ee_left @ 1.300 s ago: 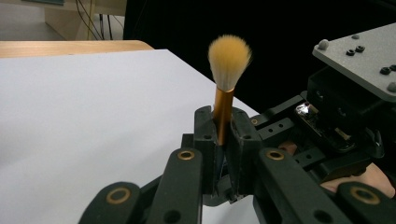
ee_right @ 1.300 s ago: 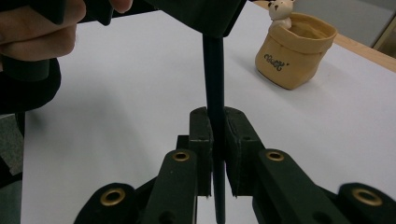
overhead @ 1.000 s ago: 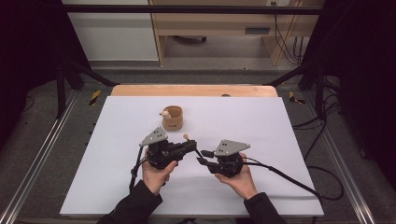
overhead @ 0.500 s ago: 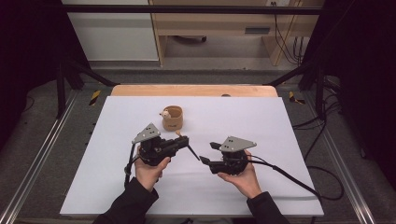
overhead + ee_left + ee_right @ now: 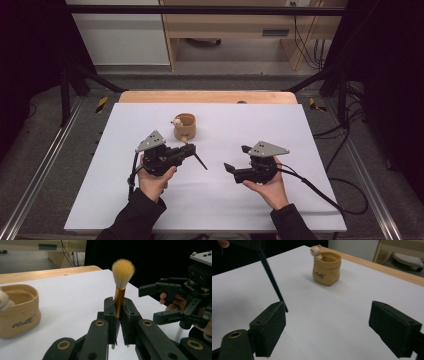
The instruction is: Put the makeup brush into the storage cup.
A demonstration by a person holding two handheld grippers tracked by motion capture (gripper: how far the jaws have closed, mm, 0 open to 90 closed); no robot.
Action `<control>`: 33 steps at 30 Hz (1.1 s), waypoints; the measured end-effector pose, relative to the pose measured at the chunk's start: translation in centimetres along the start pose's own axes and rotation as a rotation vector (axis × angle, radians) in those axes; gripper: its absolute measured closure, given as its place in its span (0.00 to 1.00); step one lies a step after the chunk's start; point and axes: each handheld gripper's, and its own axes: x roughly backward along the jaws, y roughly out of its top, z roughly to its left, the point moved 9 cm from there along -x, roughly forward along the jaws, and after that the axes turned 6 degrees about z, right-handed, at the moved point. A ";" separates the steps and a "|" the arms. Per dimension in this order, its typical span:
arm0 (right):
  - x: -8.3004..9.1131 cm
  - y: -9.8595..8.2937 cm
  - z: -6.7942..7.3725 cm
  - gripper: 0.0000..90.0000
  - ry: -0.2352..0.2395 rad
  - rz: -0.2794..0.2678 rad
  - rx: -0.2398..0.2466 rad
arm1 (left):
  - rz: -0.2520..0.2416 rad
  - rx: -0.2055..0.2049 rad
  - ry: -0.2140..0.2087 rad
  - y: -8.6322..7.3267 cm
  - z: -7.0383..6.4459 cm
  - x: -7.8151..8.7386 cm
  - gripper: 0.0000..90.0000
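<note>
Left gripper clamped on a makeup brush, handle angled down for likely dropping into the pouch nearer the table's far edge; right gripper wide open, empty.

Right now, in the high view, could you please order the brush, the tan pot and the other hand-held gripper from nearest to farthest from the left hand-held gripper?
1. Brush: clamped in the left hand-held gripper.
2. Tan pot: just beyond it, upright.
3. Right hand-held gripper: farthest, across to the right, jaws open.
</note>
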 end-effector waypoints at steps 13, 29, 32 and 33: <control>2.2 -0.4 -3.7 0.08 -0.098 -0.035 -0.061 | -0.013 0.009 0.046 0.2 1.4 1.4 0.93; 3.9 -1.9 -5.9 0.06 -0.132 -0.025 -0.090 | -0.008 0.017 0.109 0.6 3.1 2.1 0.93; 4.1 -2.2 -6.2 0.05 -0.141 -0.022 -0.088 | -0.005 0.016 0.113 0.7 3.2 2.1 0.93; 4.2 -2.3 -6.3 0.05 -0.146 -0.023 -0.090 | -0.005 0.016 0.114 0.7 3.2 2.2 0.93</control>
